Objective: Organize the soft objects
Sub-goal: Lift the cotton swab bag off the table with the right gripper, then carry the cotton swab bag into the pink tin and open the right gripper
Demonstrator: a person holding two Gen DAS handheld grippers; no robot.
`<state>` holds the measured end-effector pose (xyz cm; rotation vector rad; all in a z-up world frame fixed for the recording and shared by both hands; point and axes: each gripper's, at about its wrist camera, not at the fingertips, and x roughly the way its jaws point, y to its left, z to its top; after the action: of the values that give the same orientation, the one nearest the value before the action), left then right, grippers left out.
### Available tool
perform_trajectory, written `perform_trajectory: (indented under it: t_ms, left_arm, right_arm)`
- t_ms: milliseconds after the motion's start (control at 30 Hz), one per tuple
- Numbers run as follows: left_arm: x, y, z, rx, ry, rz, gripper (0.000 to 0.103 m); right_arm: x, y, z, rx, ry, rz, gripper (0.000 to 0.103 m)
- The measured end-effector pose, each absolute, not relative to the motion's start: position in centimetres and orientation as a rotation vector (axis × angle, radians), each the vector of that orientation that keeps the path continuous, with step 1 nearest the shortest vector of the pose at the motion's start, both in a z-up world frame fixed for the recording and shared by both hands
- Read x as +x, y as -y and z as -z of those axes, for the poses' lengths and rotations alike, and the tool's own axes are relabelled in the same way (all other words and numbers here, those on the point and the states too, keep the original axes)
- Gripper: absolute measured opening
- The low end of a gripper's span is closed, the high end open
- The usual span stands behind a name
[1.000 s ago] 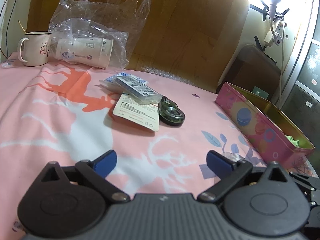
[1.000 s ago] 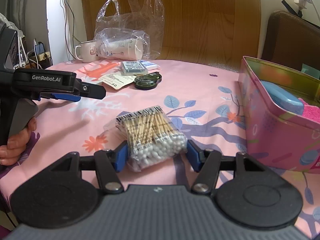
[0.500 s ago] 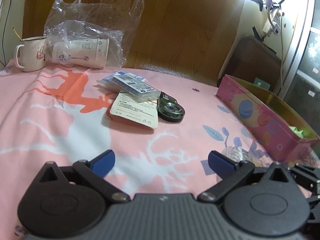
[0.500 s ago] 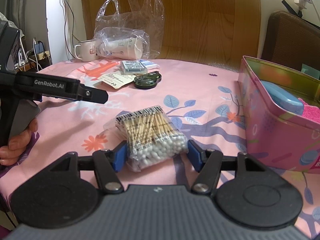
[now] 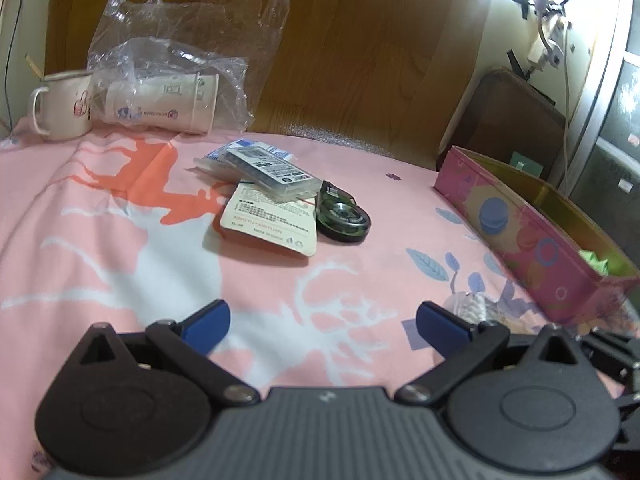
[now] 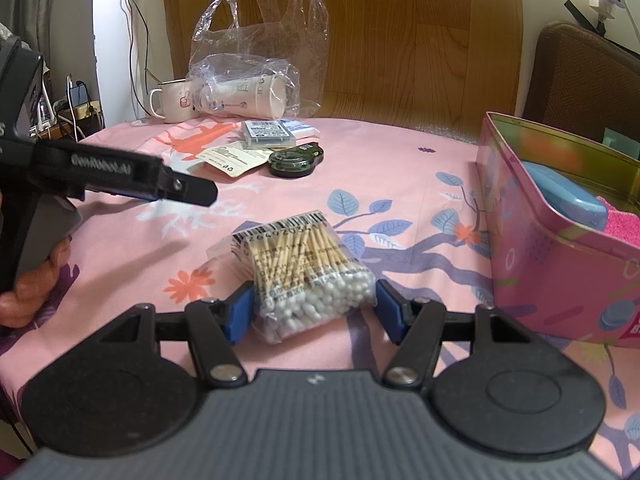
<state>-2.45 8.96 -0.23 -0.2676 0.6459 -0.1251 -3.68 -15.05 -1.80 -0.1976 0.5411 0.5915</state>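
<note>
Right wrist view, from the left edge: a hand [image 6: 24,280] grips the handle of the left gripper [image 6: 176,190], seen side-on over the pink tablecloth [image 6: 400,168]; its own camera shows its blue fingers [image 5: 208,322] spread wide apart over bare cloth with nothing between them. Farther back stand a mug [image 6: 170,100] and a clear plastic bag [image 6: 256,76] with paper cups inside, then a printed card [image 6: 232,156], a flat clear case [image 6: 268,133] and a dark round tape dispenser [image 6: 294,159]. In the near centre the packet of cotton swabs [image 6: 308,276] lies on the cloth between the fingers of the right gripper [image 6: 314,312]; the pads sit against or just beside its sides, and I cannot tell whether they press it. At the right stands the pink tin box [image 6: 552,264], holding a blue case [image 6: 560,194] and a pink cloth [image 6: 622,226].
</note>
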Motion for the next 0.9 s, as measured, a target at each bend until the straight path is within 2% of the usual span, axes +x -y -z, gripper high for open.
perform_trajectory:
  t_ms: [133, 300, 400, 533, 567, 667, 900]
  left_arm:
    - [-2.9, -9.6, -0.3, -0.435, -0.689, 0.226, 0.102]
    - [-2.4, -8.7, -0.3, -0.542, -0.754, 0.317, 0.100]
    - [-2.2, -7.7, -0.1, -0.587, -0.790, 0.373, 0.094]
    - [-1.8, -5.6, 0.0, -0.589, -0.835, 0.438, 0.067]
    - [-1.7, -5.0, -0.1, -0.583, -0.847, 0.449, 0.065]
    - [-1.3, -3.7, -0.8, -0.535, -0.837, 0.448, 0.059]
    - [-0.1, -0.1, -5.2, -0.477, -0.763, 0.561, 0.058]
  right_arm:
    - [-3.8, 15.1, 1.9, -0.202, -0.540, -0.601, 0.066]
    - [-4.4, 15.1, 1.9, -0.200, -0.531, -0.617, 0.058]
    - [-5.0, 15.2, 1.9, -0.186, -0.526, -0.629, 0.057]
    - [-6.3, 15.2, 1.7, -0.170, -0.480, -0.645, 0.056]
    - [-6.5, 15.2, 1.6, -0.169, -0.469, -0.641, 0.056]
    - [-6.7, 15.7, 1.3, -0.149, -0.443, -0.607, 0.055]
    - [-7.3, 19.0, -2.1, -0.119, -0.306, -0.512, 0.055]
